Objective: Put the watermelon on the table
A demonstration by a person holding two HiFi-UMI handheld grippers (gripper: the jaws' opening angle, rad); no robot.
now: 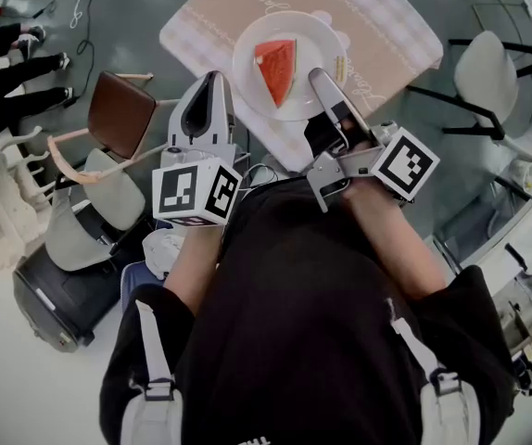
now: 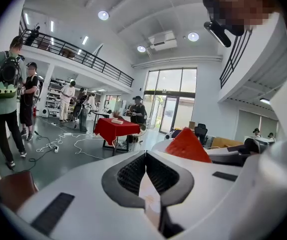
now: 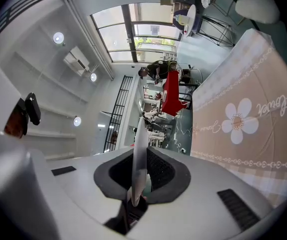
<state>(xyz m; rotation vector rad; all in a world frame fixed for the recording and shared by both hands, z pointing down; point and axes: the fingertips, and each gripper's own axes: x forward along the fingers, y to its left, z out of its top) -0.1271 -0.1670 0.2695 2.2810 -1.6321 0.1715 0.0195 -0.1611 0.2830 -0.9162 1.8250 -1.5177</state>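
Note:
A red wedge of watermelon (image 1: pixel 278 68) lies on a white plate (image 1: pixel 317 37) over the beige checked tablecloth of the table (image 1: pixel 391 26). My right gripper (image 1: pixel 323 82) is shut on the plate's near right rim; in the right gripper view the plate (image 3: pixel 139 134) shows edge-on between the pads. I cannot tell whether the plate rests on the cloth. My left gripper (image 1: pixel 213 80) is shut and holds nothing, just left of the plate. In the left gripper view the watermelon (image 2: pixel 187 146) rises right of the closed left gripper (image 2: pixel 145 155).
A brown chair (image 1: pixel 122 111) and a grey seat (image 1: pixel 90 216) stand left of me, a white chair (image 1: pixel 487 70) right of the table. Cables (image 1: pixel 81 3) lie on the floor. People (image 2: pixel 6 91) and a red-draped table (image 2: pixel 114 129) stand farther off.

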